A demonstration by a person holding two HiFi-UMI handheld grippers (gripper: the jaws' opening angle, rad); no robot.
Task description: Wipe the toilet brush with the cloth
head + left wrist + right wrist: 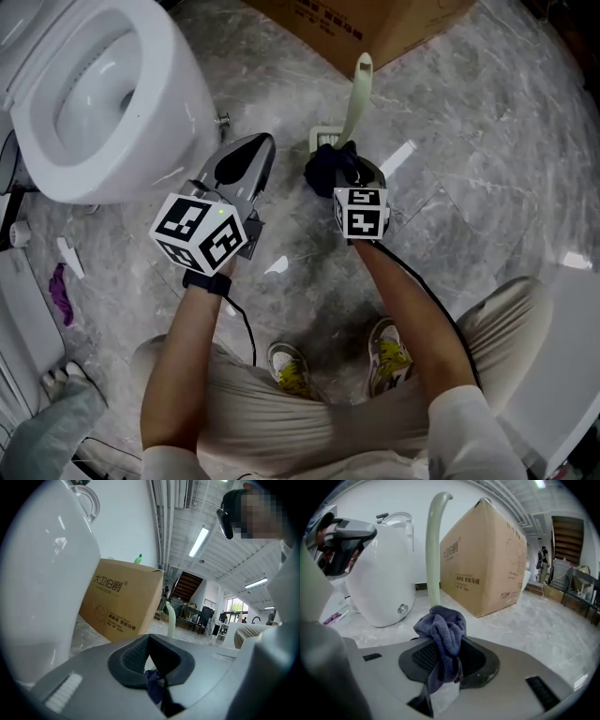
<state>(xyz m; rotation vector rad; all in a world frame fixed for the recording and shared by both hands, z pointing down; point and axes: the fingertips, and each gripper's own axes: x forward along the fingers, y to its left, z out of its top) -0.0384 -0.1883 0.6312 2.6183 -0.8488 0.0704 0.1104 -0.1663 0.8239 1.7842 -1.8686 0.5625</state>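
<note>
Our right tongs (345, 161) grip a dark blue cloth (440, 627) just beside the pale green toilet brush (356, 94). Our left tongs (265, 143) are closed on nothing, near the toilet (178, 103).

Grey left claw (263, 142) and right claw (348, 161), a black-and-white marker cube (199, 230) behind each; black wrist strap (207, 282), beige trousers (498, 319).

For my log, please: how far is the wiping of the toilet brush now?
Done: the right tool grips the dark blue cloth. In hand: the cloth sits low beside the pale green plastic toilet brush handle; contact unclear. Left: wiping up the handle.
</note>
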